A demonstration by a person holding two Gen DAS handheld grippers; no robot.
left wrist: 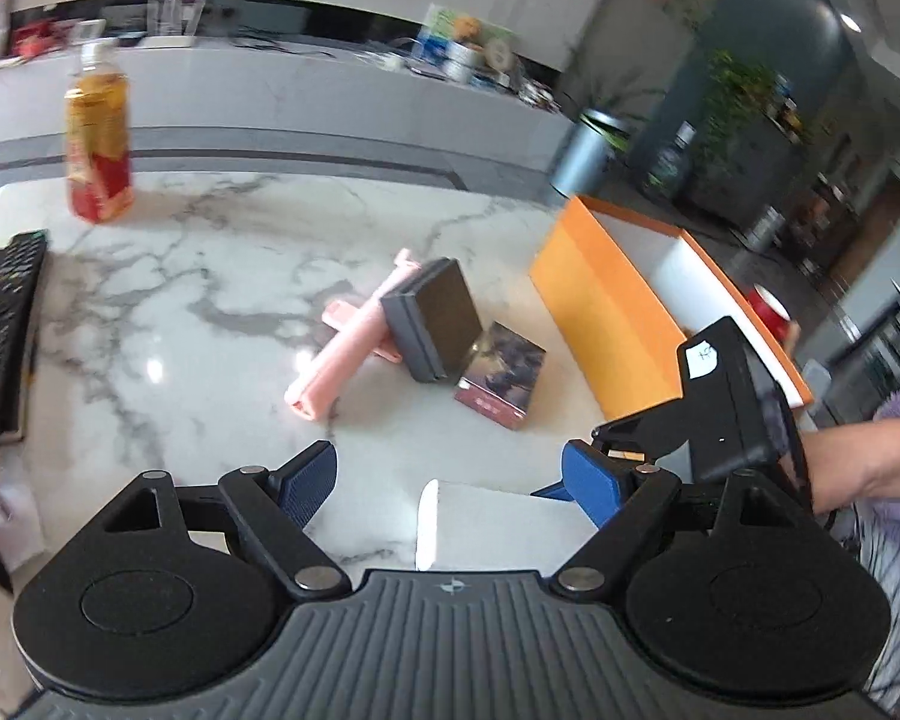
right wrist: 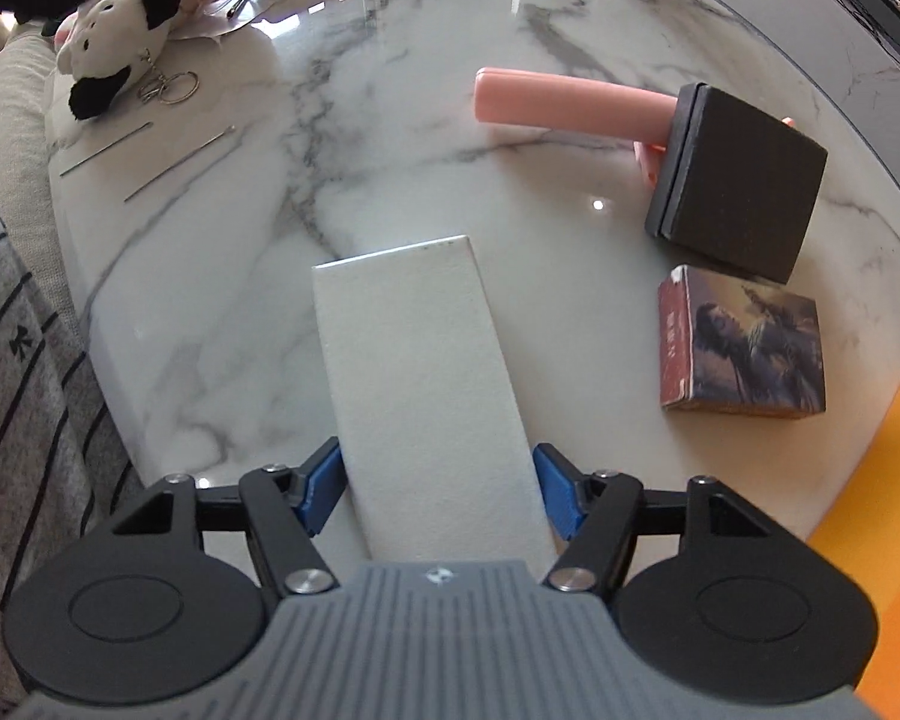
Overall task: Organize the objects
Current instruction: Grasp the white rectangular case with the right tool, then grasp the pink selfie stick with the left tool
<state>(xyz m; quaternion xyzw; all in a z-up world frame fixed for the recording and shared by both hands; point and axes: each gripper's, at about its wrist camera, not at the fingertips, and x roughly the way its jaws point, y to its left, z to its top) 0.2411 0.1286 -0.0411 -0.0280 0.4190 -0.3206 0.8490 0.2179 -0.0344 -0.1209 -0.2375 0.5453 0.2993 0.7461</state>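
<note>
The right gripper (right wrist: pixel 437 492) pinches a white box (right wrist: pixel 426 396) by its long sides, the 2 blue pads pressed against it, the box reaching forward from the jaws over the marble table (right wrist: pixel 222 276). Ahead and to the right of that gripper lie a pink tube (right wrist: pixel 570 105), a black box (right wrist: pixel 744 180) leaning on the tube's far end, and, nearer, a small picture box (right wrist: pixel 744 348) flat on the table just beside the black box. Far left of it sit a plush cow (right wrist: pixel 120 30) with a key ring (right wrist: pixel 171 84) and 2 thin needles (right wrist: pixel 174 165). At the right edge shows part of an orange bin (right wrist: pixel 888 480). The left gripper (left wrist: pixel 449 480) is spread, nothing between its pads; the white box (left wrist: pixel 498 525) shows close below and between them. Ahead of it lie the same tube, black box and picture box; the bin stands right of them. Far left ahead stand a drink bottle (left wrist: pixel 99 144) and a remote (left wrist: pixel 3 336).
</note>
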